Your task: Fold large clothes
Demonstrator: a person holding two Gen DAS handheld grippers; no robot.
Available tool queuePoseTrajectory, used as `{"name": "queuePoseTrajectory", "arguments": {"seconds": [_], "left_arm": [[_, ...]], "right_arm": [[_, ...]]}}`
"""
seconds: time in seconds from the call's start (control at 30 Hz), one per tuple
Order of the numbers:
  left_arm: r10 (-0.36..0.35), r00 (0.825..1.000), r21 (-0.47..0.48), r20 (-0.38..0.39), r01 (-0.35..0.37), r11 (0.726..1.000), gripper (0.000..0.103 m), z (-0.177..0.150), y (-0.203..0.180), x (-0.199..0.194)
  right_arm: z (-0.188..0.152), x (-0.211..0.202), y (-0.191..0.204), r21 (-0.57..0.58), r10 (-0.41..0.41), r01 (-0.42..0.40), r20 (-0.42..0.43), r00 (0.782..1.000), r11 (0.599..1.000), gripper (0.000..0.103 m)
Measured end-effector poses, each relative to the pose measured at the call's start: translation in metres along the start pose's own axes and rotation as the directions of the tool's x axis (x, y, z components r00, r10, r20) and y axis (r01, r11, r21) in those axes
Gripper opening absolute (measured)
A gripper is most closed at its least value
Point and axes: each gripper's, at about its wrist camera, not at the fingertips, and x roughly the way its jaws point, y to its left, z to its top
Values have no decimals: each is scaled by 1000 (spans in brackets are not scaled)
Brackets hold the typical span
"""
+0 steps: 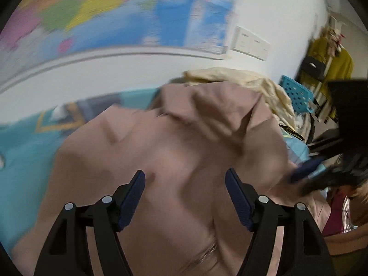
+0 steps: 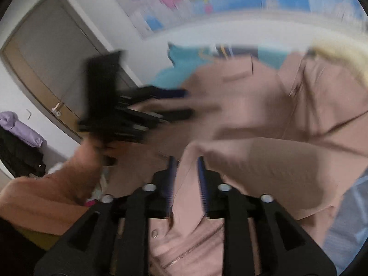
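Observation:
A large dusty-pink garment (image 1: 184, 149) lies crumpled on a turquoise bed cover (image 1: 25, 151). My left gripper (image 1: 185, 177) is open and empty, hovering just above the pink cloth. My right gripper (image 2: 185, 161) is shut on a fold of the pink garment (image 2: 264, 119), which runs up between its blue pads. The right gripper also shows blurred at the right edge of the left wrist view (image 1: 306, 168). The left gripper shows blurred in the right wrist view (image 2: 179, 103), held by a hand.
A cream cloth (image 1: 253, 80) lies heaped behind the pink garment. A blue perforated basket (image 1: 296, 94) and hung clothes (image 1: 331, 62) stand at the right. A world map (image 1: 115, 11) covers the wall. A door (image 2: 46, 69) and dark clothes (image 2: 18, 151) are at the left.

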Motion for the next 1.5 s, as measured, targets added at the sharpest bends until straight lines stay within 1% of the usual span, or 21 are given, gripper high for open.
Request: {"name": "queuePoseTrajectory", "arguments": {"seconds": [0.03,0.07,0.17,0.23,0.37,0.53,0.6,0.67,0.7,0.73,0.77,0.8,0.83,0.97,1.07,1.13,1.2,1.27,1.33,1.43,1.5], "left_arm": [[1,1000,-17,-6,-2,1000,69,-4,6,-4],[-3,1000,-25,-13,3,1000,69,-10,10,-9],[-30,999,4,-37,30,1000,70,-24,1,-13],[-74,994,18,-75,75,997,71,-33,-10,-10],[-196,971,65,-137,207,976,80,-50,-48,4],[-283,936,121,-209,312,942,92,-62,-89,18],[-256,934,138,-251,296,945,91,-65,-98,29],[-201,931,143,-304,253,957,63,-68,-100,44],[-171,926,135,-335,227,964,32,-69,-97,52],[-166,920,113,-354,219,969,12,-69,-90,54],[-191,916,72,-353,230,970,6,-66,-79,53],[-203,919,51,-338,233,971,5,-63,-70,49],[-196,933,34,-303,217,976,4,-56,-58,39],[-157,970,-49,-187,151,987,5,-26,1,5],[24,983,-73,-182,-38,997,12,-11,37,7],[142,967,-77,-212,-161,984,35,-11,55,15],[213,949,-70,-231,-235,970,38,-14,64,20],[170,962,-71,-213,-189,979,51,-20,63,14],[136,972,-65,-190,-150,986,76,-27,56,4],[101,982,-16,-159,-105,994,79,-42,41,-7],[103,978,30,-183,-99,995,85,-50,33,-3]], "right_arm": [[0,7,-4,9,-23,23,-16,1000,1000,55],[0,11,-8,6,-66,66,-21,998,998,57],[-5,-8,-20,34,-71,71,10,997,997,56],[-6,-39,-29,37,-141,138,89,986,990,57],[-8,-85,-73,166,-293,262,203,934,951,61],[-10,-76,-135,311,-421,364,138,897,878,68],[-8,-62,-152,334,-406,349,118,906,876,68],[-1,-47,-162,339,-360,305,112,926,890,63],[3,-43,-164,330,-324,272,114,939,904,51],[4,-44,-160,321,-309,259,116,944,911,36],[4,-46,-157,306,-302,254,121,946,917,23],[8,-49,-152,290,-302,255,131,944,923,18],[11,-56,-147,278,-304,254,152,940,926,12],[21,-84,-146,288,-348,282,215,912,915,5],[22,-88,-165,351,-377,290,211,902,890,4],[21,-82,-174,377,-389,299,190,902,877,4],[18,-73,-178,383,-390,304,172,905,873,4],[13,-73,-179,397,-384,293,173,907,870,13],[7,-80,-176,405,-385,285,192,902,869,32],[1,-89,-159,377,-410,309,225,884,873,48],[-4,-95,-137,318,-420,334,257,870,887,48]]}}
